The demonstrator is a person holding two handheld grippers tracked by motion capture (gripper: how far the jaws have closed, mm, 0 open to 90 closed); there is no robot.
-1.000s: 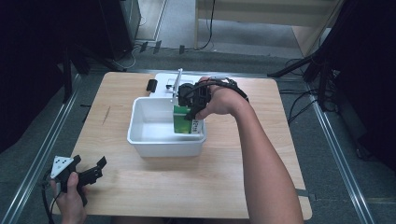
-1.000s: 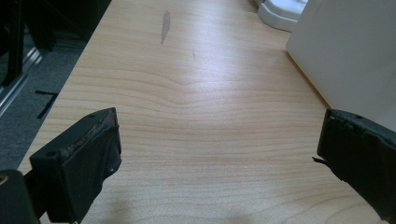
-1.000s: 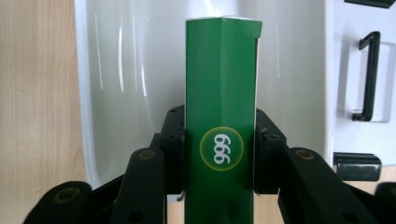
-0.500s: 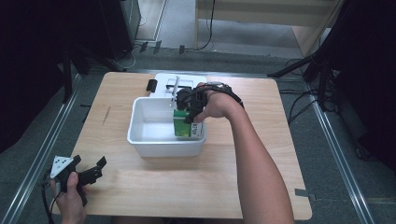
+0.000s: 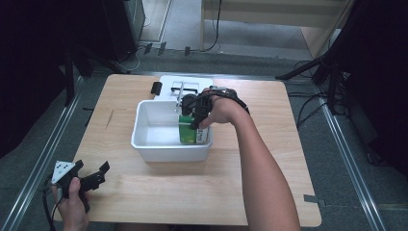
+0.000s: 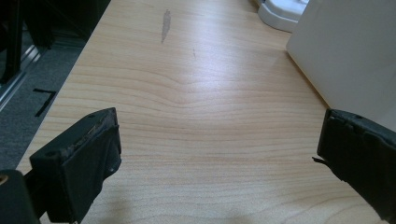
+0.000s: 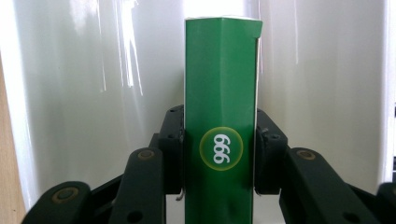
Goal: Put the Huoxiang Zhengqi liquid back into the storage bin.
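My right tongs (image 7: 219,161) grip a slim green cardboard box (image 7: 220,116) marked 999 by its 2 narrow sides, inside the white plastic tub (image 5: 144,120) on the wooden bench (image 5: 192,187). Likely light, crushable, so hold gently. My left tongs (image 5: 91,179) hang open.

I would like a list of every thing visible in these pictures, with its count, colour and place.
box: one, green, upright inside the tub at its right side, clamped by the right hand-held gripper
tub: one, white, middle of the table
table: one, light wood
tray: one, white, at the far edge behind the tub
small black item: one, left of the tray; I cannot tell what it is
left hand-held gripper: one, black, jaws apart, over the near left corner
right hand-held gripper: one, black, inside the tub
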